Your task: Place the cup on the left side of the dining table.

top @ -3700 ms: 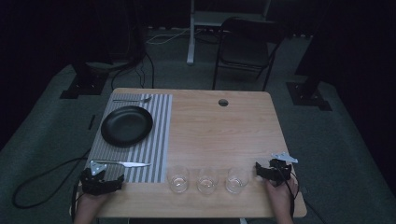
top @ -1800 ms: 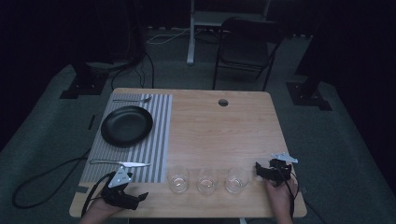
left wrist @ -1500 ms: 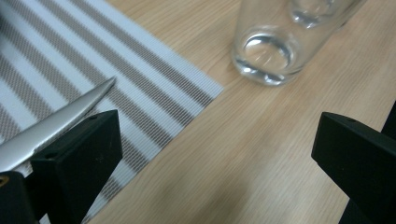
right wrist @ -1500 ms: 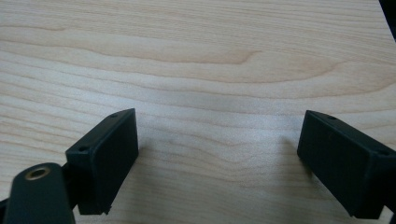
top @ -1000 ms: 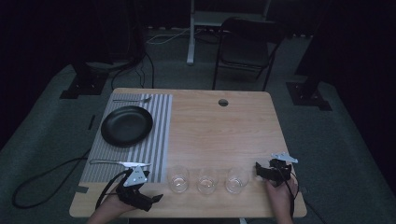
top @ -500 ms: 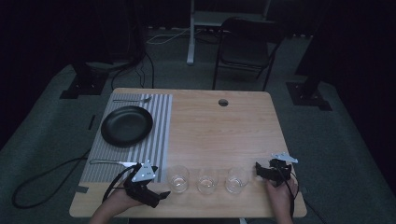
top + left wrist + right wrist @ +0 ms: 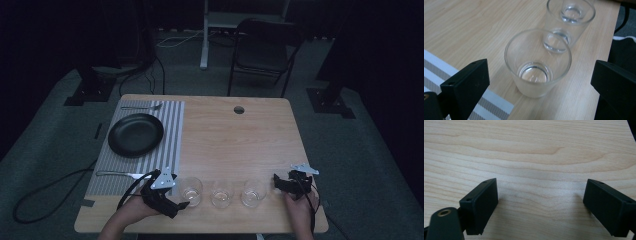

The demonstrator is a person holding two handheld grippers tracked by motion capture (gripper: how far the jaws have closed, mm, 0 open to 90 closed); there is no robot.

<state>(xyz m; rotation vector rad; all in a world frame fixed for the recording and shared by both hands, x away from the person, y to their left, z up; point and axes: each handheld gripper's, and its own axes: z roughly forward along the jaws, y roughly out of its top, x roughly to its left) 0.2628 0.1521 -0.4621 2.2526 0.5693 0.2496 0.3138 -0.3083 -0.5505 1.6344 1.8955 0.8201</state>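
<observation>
Three clear empty glasses stand in a row near the table's front edge: the left glass (image 7: 191, 191), the middle glass (image 7: 222, 194) and the right glass (image 7: 253, 192). My left gripper (image 7: 175, 198) is just left of the left glass and points at it. In the left gripper view that left glass (image 7: 537, 62) stands upright between the wide-open jaws of the left gripper (image 7: 541, 82), touching neither; the other two glasses (image 7: 560, 35) line up behind it. My right gripper (image 7: 282, 182) rests right of the row, and the right gripper (image 7: 544, 205) is open over bare wood.
A striped placemat (image 7: 172, 125) at the left carries a black plate (image 7: 135, 134), a fork (image 7: 142, 106) at its far edge and a knife (image 7: 120, 174) at its near edge. The table (image 7: 235, 145) has a cable hole (image 7: 239, 109). A chair (image 7: 265, 45) stands beyond the table.
My left gripper has moved right from beside the knife to the left glass, its open jaws now either side of it. The right gripper has stayed put.
</observation>
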